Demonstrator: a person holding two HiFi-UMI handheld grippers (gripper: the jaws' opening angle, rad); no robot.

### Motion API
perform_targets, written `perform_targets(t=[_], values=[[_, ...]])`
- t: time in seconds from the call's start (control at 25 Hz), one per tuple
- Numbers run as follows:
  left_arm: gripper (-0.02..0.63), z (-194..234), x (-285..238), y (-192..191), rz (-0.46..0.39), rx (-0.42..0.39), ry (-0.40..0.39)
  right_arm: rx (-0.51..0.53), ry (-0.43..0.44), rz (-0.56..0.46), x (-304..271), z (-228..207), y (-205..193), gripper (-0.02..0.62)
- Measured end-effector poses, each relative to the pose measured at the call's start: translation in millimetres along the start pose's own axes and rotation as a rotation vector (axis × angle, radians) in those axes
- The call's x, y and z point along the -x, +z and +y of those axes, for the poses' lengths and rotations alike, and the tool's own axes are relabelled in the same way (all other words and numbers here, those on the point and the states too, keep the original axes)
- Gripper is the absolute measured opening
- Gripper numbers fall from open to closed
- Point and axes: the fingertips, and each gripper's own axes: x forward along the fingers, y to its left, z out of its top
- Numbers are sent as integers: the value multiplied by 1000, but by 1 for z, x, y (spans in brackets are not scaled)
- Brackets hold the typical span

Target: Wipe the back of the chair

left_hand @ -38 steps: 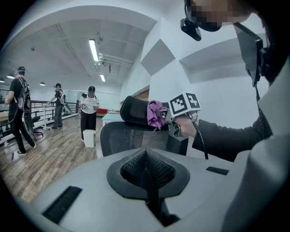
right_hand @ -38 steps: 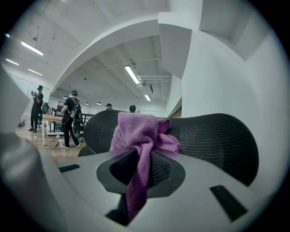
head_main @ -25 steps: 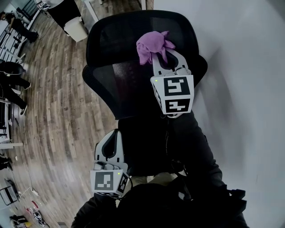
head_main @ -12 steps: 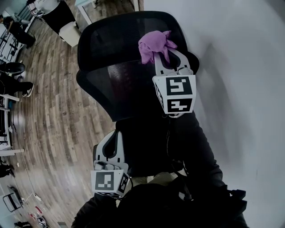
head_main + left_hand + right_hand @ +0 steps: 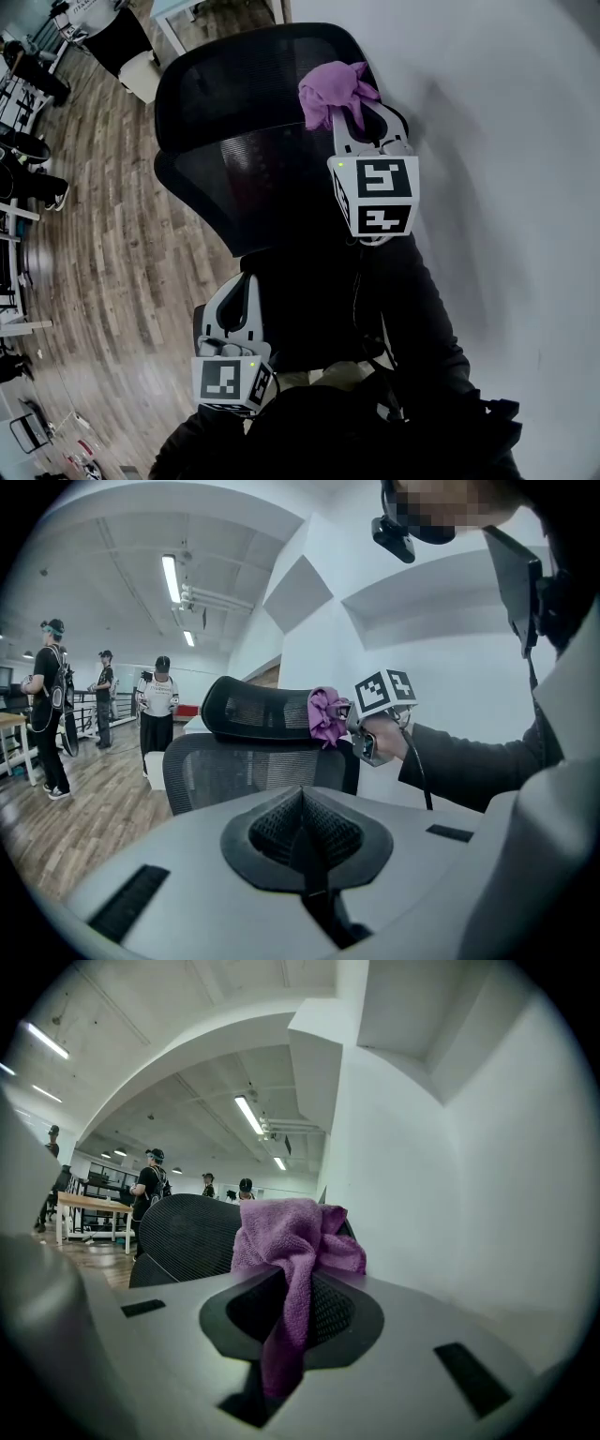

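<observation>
My right tongs (image 5: pixel 349 111) are clamped on a bunched purple cloth (image 5: pixel 330 84), held against the top right edge of the black mesh chair back (image 5: pixel 234 103), seemingly to wipe there. My left tongs (image 5: pixel 236 286), closed and empty, hang idle near its lower edge.

- Black office chair (image 5: pixel 244 187): stands upright, with a dark mesh back and a curved mesh headrest (image 5: pixel 234 80) above it
- Purple cloth (image 5: pixel 330 89): bunched and crumpled, pinched between the jaws of the right gripper (image 5: pixel 354 111), lying against the right end of the headrest
</observation>
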Motion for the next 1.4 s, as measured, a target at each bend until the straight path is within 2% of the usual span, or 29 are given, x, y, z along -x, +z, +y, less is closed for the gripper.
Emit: perform_targets(t=[0.68,0.92,1.12,1.4], values=[[9,-24,-9,-17,-3,-27,-48,-10,-70,-18,26,-39,-18,51],[9,-18,-11,-8,8,-16,-49,26,-74,-3,14,-35,-8,51],[9,-14,-7,-20,15,-11,-45,37,-89,-9,16,-29,-18,51],[9,-10,-5,-12,23,-4,-43,24,-75,30,13,-22,-28,51]])
